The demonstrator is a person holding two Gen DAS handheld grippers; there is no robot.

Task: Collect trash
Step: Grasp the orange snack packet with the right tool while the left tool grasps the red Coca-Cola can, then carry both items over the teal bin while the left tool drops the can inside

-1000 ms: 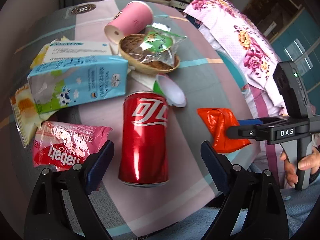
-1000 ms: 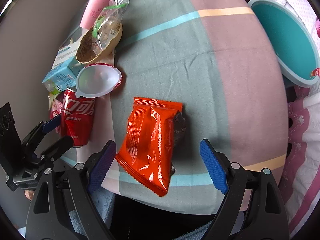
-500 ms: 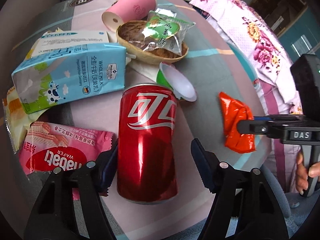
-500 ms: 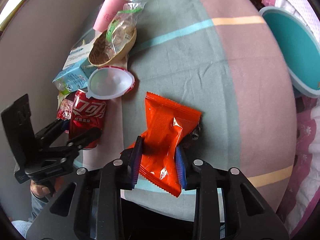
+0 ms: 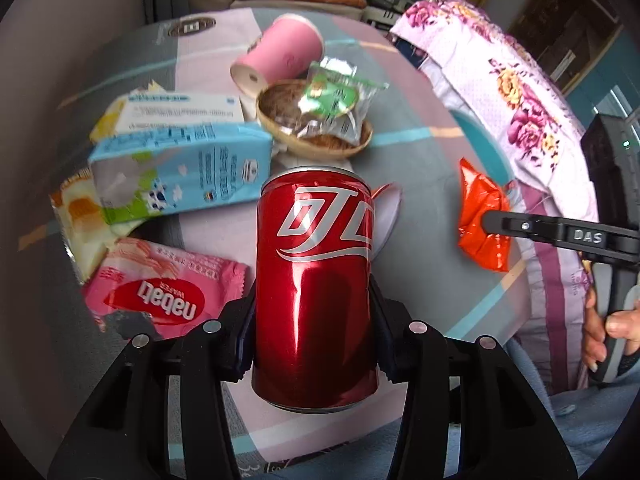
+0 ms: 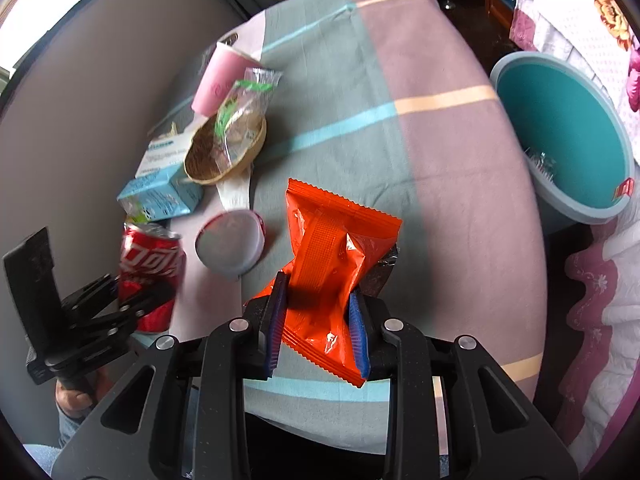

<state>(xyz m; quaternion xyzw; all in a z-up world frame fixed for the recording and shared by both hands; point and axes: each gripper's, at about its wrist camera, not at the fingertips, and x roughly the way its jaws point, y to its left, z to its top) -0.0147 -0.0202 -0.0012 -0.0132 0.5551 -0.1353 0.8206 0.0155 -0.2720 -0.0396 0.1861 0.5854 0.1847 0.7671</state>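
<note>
A: ok so what's different from a second ago?

B: left claw (image 5: 314, 336) was wide open around the red can (image 5: 314, 280), now both fingers are clamped on its sides. Can isn't lying flat anymore either, its far end is tipped up off the table (image 6: 440, 140).

A: and the right one?

B: same deal. Right claw (image 6: 318, 328) was open around the orange snack bag (image 6: 336, 248), now it's pinched shut on the bag's lower part, so the bag is crumpled in the middle and raised a bit. The white plastic cup (image 6: 230, 244) next to it has shifted too.
</note>
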